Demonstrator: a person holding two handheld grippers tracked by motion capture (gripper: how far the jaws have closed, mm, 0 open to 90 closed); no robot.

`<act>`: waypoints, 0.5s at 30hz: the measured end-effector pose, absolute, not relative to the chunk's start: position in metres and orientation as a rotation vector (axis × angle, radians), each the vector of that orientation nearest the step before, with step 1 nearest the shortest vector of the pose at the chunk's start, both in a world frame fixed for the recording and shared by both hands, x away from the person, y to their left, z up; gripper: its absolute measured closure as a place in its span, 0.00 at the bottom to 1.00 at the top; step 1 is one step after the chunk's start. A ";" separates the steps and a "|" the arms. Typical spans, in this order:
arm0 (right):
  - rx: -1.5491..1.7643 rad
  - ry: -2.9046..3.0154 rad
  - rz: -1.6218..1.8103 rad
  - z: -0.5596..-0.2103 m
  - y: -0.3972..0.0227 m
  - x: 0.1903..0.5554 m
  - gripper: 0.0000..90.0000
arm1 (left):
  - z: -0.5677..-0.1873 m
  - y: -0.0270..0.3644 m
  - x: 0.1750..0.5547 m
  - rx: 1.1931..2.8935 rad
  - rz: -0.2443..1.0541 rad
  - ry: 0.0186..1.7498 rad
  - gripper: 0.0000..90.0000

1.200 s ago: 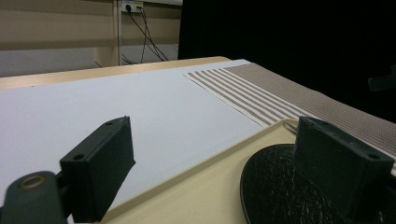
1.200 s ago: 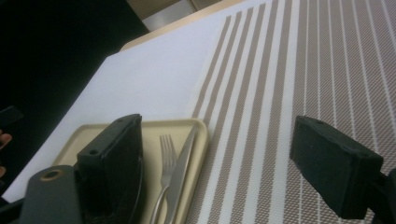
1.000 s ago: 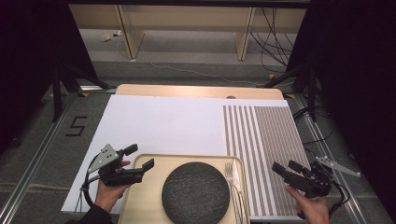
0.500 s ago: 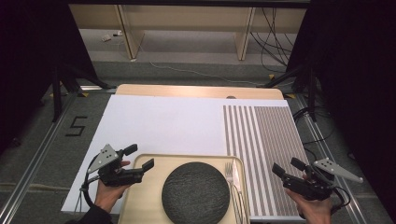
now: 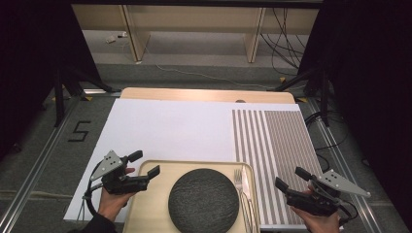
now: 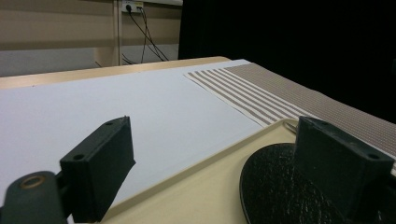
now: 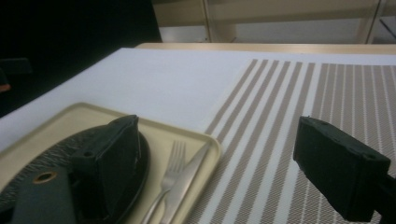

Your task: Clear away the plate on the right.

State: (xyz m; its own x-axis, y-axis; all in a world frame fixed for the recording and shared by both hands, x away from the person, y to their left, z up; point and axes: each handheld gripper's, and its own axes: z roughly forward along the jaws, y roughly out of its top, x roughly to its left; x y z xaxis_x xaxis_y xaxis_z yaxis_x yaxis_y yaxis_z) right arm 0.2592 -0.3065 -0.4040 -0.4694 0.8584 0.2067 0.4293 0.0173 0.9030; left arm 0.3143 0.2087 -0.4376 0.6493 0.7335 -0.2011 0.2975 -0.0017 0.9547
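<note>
A beige tray (image 5: 194, 164) lies at the near edge of the table and holds a dark round plate (image 5: 204, 200). A fork (image 5: 239, 182) and a knife (image 5: 246, 187) lie along the tray's right side. My left gripper (image 5: 145, 162) hovers open over the tray's left rim, nothing between its jaws. In the left gripper view the plate (image 6: 275, 186) shows beyond the open left gripper (image 6: 212, 149). My right gripper (image 5: 289, 176) is open over the striped mat (image 5: 277, 145), just right of the tray. The right gripper view shows the fork (image 7: 170, 172) and knife (image 7: 191, 168) between the jaws, farther off.
A white sheet (image 5: 170, 131) covers the left and middle of the wooden table (image 5: 204, 94). The striped mat lies bare to the right. Cables (image 5: 286, 43) and shelf legs stand on the floor beyond; dark stands flank the table.
My right gripper has drifted a little toward the near edge of the table. The left gripper, tray, plate and cutlery have not moved.
</note>
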 end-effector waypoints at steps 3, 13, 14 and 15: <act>1.325 1.881 1.529 -0.406 -0.308 0.259 0.17 | -0.437 0.208 0.315 1.579 0.420 0.865 0.13; 1.325 1.872 1.485 -0.405 -0.309 0.259 0.16 | -0.437 0.207 0.315 1.591 0.420 0.865 0.13; 1.318 1.877 1.480 -0.405 -0.310 0.259 0.16 | -0.437 0.207 0.315 1.591 0.420 0.866 0.13; 1.312 1.858 1.505 -0.405 -0.309 0.260 0.16 | -0.438 0.207 0.315 1.590 0.417 0.869 0.13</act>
